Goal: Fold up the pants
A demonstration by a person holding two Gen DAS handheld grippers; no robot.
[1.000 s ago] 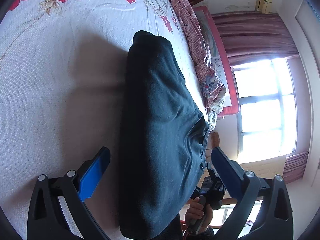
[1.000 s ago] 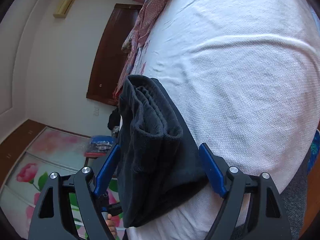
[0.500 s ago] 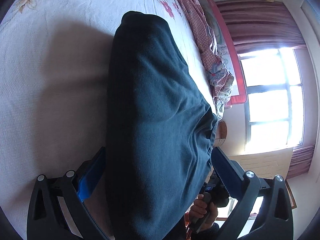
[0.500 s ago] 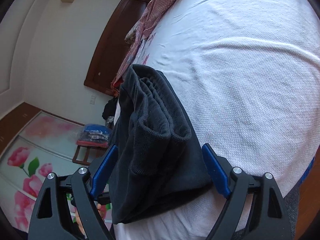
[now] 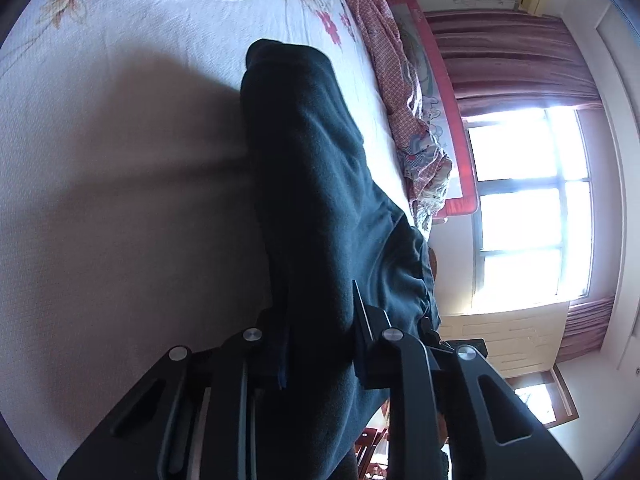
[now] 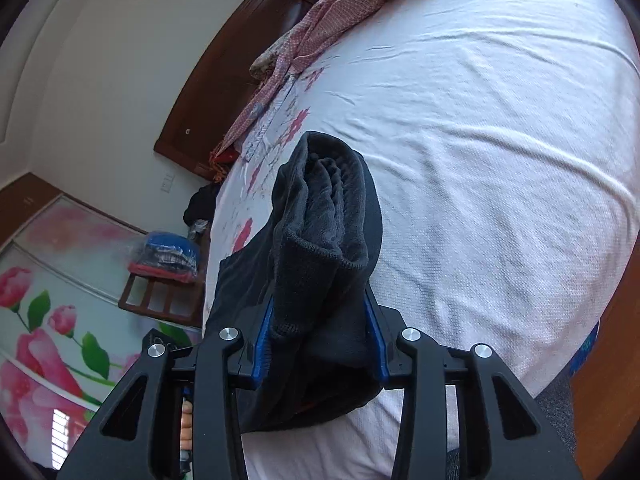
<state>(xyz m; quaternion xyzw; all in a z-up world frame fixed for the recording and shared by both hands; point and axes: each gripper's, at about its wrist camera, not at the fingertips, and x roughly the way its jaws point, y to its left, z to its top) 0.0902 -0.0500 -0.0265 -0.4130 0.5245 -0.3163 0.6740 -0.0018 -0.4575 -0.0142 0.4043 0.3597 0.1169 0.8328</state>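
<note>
Dark folded pants lie lengthwise on the white flowered bed. My left gripper is closing its jaws on the near end, and the pads squeeze the cloth, which bunches between them. In the right wrist view the other end of the pants shows its ribbed cuffs and stacked layers. There the right gripper is closing too, its blue pads pressed against both sides of the bundle. That end hangs a little above the bed sheet.
A pink checked blanket lies crumpled along the far side of the bed. A bright window and curtains are beyond it. A dark wooden headboard, a small rack with bagged clothes and a flower-printed wardrobe stand off the bed.
Both grippers went from wide open around the pants to clamped on the cloth. The right gripper has risen with its end of the pants and rolled somewhat.
</note>
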